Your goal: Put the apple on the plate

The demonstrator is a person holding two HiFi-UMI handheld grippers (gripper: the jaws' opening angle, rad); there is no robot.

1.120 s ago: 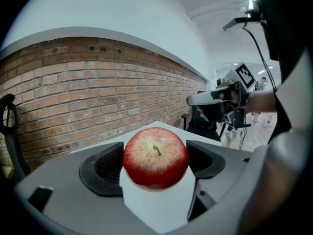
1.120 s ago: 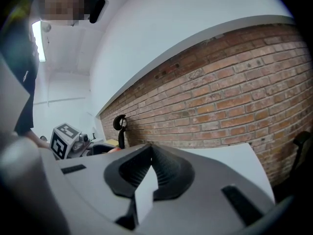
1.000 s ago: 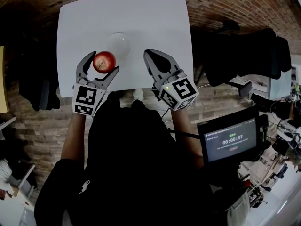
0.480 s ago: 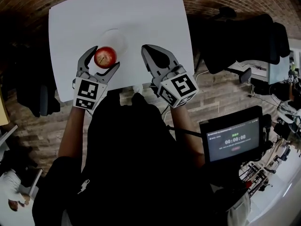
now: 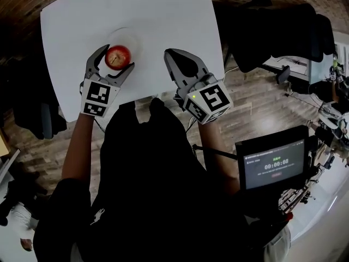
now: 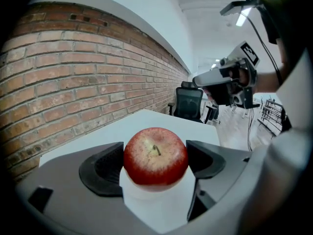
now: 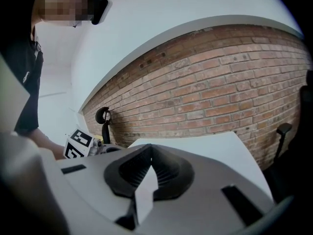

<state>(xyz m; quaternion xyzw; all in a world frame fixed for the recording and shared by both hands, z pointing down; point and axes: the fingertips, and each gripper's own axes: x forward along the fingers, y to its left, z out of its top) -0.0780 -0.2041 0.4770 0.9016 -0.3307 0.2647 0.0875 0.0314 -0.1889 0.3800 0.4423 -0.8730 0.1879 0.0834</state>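
Upper left of the head view: left gripper clamped on the red apple, over the near part of the white plate on the table. Right of centre: right gripper, jaws together, empty.

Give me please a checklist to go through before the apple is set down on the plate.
1. Apple held firmly between the jaws of the left gripper: ok.
2. Apple lined up with the plate: ok, though in the head view it overlaps only the plate's near part.
3. Height of apple above plate: cannot tell.
4. Plate free of other things: ok, as far as its visible part shows.
5. Right gripper shut, empty and off to the side of the plate: ok.
6. Plate lies well in from the edges of the table: ok.
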